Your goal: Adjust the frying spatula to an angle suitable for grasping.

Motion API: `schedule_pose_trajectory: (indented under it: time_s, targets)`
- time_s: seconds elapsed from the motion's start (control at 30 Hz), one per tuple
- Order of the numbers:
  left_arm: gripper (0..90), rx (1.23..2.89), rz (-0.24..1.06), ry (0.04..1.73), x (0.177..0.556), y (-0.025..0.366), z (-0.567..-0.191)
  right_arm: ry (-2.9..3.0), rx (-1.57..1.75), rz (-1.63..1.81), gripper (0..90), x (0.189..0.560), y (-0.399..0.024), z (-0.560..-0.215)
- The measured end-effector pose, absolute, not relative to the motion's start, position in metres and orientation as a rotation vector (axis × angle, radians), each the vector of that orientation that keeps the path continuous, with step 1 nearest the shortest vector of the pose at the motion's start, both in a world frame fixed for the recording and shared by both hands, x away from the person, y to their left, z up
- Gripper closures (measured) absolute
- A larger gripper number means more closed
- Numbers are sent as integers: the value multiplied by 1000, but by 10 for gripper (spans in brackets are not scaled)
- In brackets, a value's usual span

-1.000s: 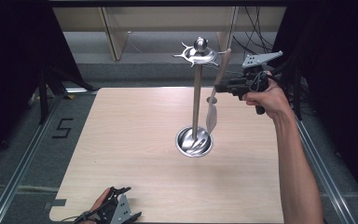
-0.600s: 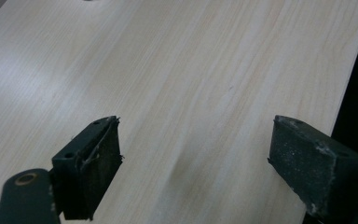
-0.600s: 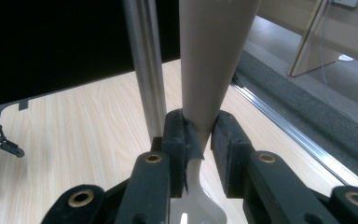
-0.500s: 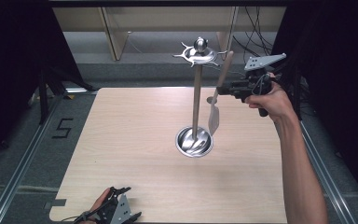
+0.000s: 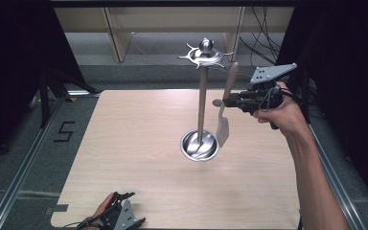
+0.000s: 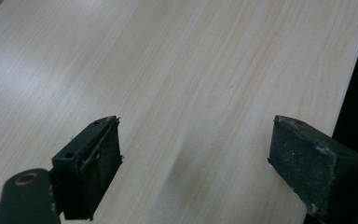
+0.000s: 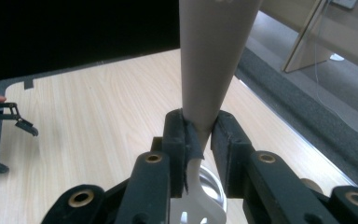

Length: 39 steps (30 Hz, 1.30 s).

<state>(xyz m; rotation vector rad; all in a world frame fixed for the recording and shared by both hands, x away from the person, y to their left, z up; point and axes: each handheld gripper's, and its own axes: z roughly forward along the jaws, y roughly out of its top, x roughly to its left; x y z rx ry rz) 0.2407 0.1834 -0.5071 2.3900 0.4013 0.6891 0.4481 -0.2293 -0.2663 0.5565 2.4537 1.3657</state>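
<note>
— What do the grippers look like?
— The right gripper (image 5: pixel 226 101) is black, with a grey three-cornered plate on top and brass-ringed holes along its linkage. At seven o'clock, the left gripper (image 5: pixel 125 212) has black jaws with worn, scuffed pads (image 6: pixel 101 161).
— Sleeves?
— Both forearms are bare.
</note>
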Motion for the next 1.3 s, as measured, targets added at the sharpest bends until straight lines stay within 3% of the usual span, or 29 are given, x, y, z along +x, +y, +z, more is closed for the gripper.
schedule_pose_trajectory:
  time_s: [1.27, 1.3]
  targets:
    - [157, 2405, 664, 394, 241, 183, -507, 2502, 631, 1209, 765, 444, -203, -255]
    - [157, 2380, 705, 409, 241, 182, -509, 2499, 643, 1208, 765, 443, -202, -255]
